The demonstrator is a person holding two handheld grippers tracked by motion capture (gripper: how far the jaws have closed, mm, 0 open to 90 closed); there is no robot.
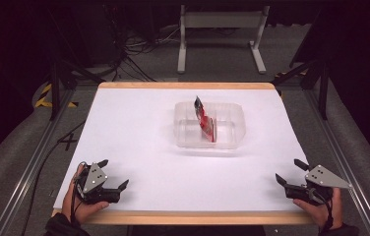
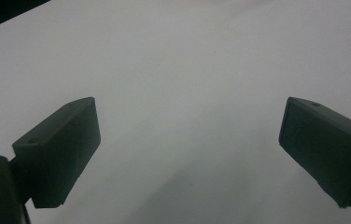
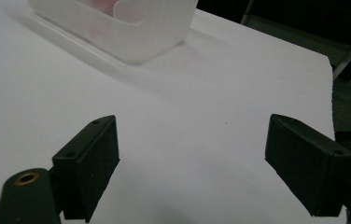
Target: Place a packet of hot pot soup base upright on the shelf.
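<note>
A clear plastic tray (image 1: 232,140) sits on the white table (image 1: 138,137) a little past its middle. A red and white packet (image 1: 204,120) stands on edge inside it, leaning toward the back. In the right gripper view a corner of the tray (image 3: 131,32) shows at the upper left. My left gripper (image 1: 112,173) rests at the table's front left corner, jaws wide apart with nothing between them (image 2: 190,149). My right gripper (image 1: 290,171) sits at the front right corner, open and empty (image 3: 192,163). Both are far from the tray.
The wooden table edge (image 1: 193,217) runs along the front. Metal rails (image 1: 30,162) flank both sides of the table. A white metal stand (image 1: 220,29) and black cables (image 1: 129,54) are on the floor behind it.
</note>
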